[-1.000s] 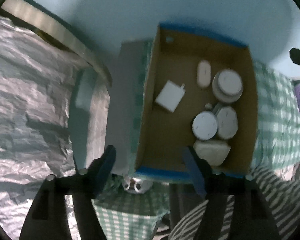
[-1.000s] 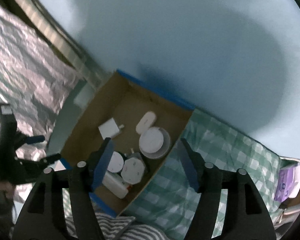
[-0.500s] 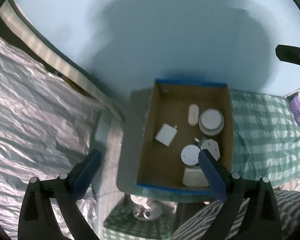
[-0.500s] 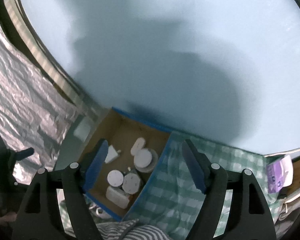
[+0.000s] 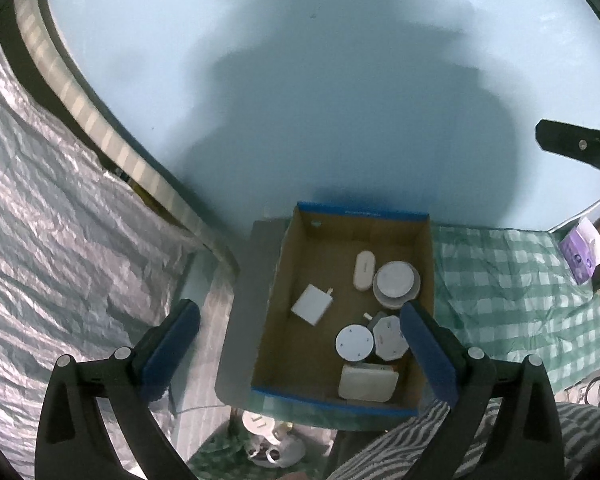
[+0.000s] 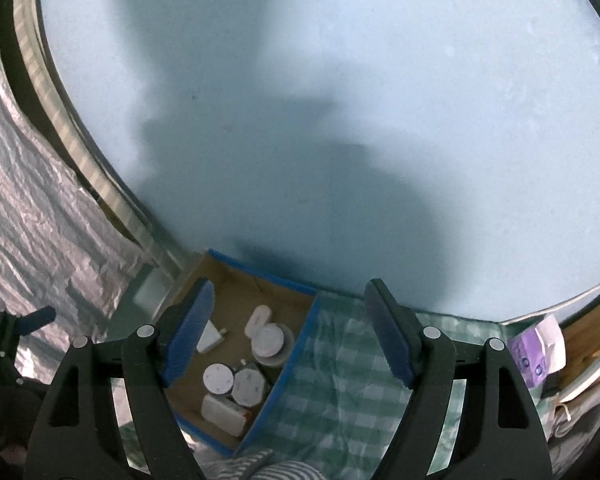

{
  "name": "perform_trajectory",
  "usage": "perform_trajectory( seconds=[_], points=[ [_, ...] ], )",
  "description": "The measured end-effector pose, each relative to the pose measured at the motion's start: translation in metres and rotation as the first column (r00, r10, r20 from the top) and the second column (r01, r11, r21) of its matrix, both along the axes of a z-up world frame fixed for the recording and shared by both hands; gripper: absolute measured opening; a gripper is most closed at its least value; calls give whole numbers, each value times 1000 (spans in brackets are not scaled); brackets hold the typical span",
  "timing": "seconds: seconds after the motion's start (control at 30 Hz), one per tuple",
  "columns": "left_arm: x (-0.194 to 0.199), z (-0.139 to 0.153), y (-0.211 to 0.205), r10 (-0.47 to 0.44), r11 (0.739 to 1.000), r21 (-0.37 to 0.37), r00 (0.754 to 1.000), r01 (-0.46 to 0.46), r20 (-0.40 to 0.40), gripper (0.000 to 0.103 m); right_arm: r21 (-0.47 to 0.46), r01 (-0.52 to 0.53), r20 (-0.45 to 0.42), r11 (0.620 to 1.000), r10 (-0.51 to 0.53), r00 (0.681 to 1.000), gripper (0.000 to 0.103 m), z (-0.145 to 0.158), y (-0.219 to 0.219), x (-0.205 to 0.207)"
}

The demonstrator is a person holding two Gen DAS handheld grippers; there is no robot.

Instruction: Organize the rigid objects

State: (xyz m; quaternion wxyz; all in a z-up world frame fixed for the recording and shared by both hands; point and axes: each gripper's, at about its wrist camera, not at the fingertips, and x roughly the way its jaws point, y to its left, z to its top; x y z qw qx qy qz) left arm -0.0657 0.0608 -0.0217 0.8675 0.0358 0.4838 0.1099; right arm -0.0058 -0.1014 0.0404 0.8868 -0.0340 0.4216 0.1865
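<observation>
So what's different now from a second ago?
Both grippers pulled up and away from the cardboard box, so it looks smaller in both views. The left hand-held gripper opened wider; the right hand-held gripper stayed open. Neither grabbed or dropped anything. The white charger and round pieces lie where they were.

Box (image 5: 284, 280): you see it left of the checked cloth (image 5: 512, 280).
Inside: charger (image 5: 311, 304) left; round discs (image 5: 396, 282) right.
</observation>
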Motion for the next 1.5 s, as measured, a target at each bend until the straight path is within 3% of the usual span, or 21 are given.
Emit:
perform_trajectory(
  seconds=[0.57, 0.73, 1.5],
  points=[
    [1, -1, -6, 6, 1000, -2, 1000, -6, -17, 101, 11, -8, -35, 1000, 8, 999, 77, -3, -3, -1],
    [-1, -1, -8, -5, 999, -33, 1000, 4, -30, 101, 13, -8, -42, 1000, 8, 999, 77, -4, -3, -3],
    [1, -1, -11, -9, 1000, -14, 999, 9, -37, 101, 16, 2, -58, 1000, -1, 998, 77, -9, -5, -3]
  ],
)
